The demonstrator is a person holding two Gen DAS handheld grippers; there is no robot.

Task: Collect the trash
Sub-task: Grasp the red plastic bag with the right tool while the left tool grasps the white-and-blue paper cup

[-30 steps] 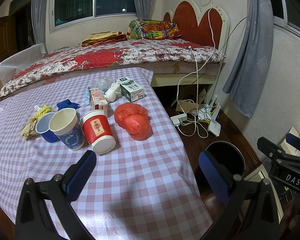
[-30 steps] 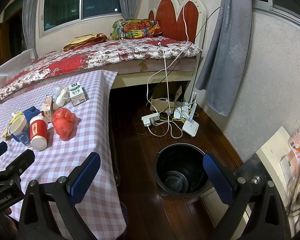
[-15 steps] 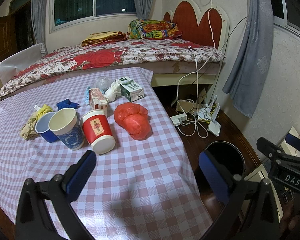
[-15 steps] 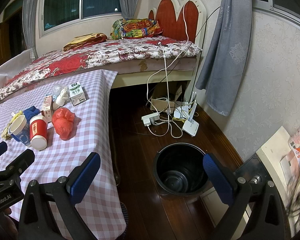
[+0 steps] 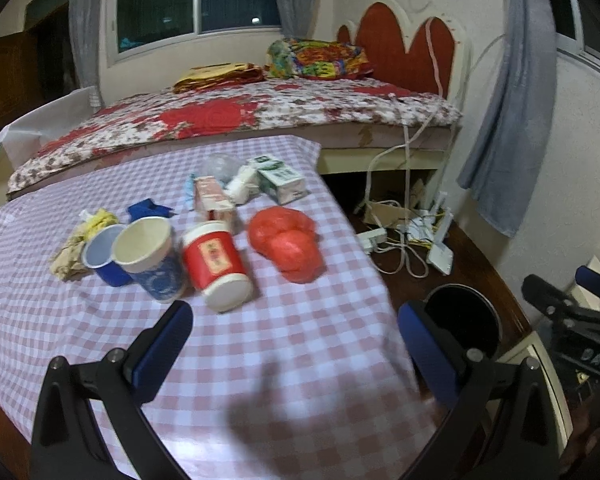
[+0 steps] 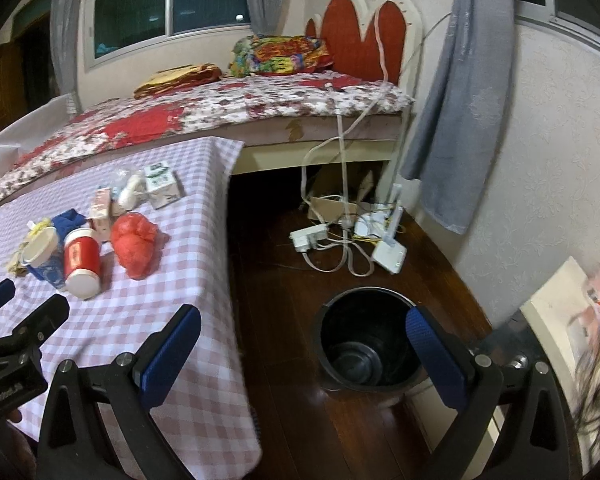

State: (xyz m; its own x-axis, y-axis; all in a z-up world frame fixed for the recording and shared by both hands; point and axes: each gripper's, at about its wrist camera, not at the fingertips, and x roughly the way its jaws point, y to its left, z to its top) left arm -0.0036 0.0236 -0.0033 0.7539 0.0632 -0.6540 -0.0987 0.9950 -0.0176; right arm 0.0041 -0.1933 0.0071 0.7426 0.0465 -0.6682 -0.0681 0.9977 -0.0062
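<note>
Left wrist view: left gripper (image 5: 294, 338), jaws standing wide, holding nothing, hovering over the near part of the checked counter (image 5: 260, 360). Trash lying ahead of it, listed from near to far:
- red paper cup (image 5: 216, 266), tipped on its side, base toward the camera
- blue patterned cup (image 5: 148, 252) and small blue cup (image 5: 100, 256), touching one another, just left of the red one
- crumpled yellow wrapper (image 5: 74, 240) behind the small cup
- red plastic bag (image 5: 286, 240), bunched, just right of the red cup
- pink carton (image 5: 214, 200), white wad (image 5: 240, 188) and green-and-white carton (image 5: 280, 178) toward the far edge

Right wrist view: right gripper (image 6: 302, 344), jaws likewise spread wide and empty, hanging above the wooden floor (image 6: 284, 420) with the black bin (image 6: 360, 344) between and beyond its fingers. The bin is standing on the floor, right of the counter, and is looking empty.

Step in hand, by judgement: the approach before the first pick; nothing is being carried and every item is resting on the counter. The next move is calling for the left gripper to advance and lower onto the nearest piece, likely the red cup or the bag, closing gently, since both would crush easily.

Against the earlier frames: both views are now showing motion blur and the scene is sitting a little differently in frame, so the grippers are beginning to move; the trash itself is lying unchanged.
</note>
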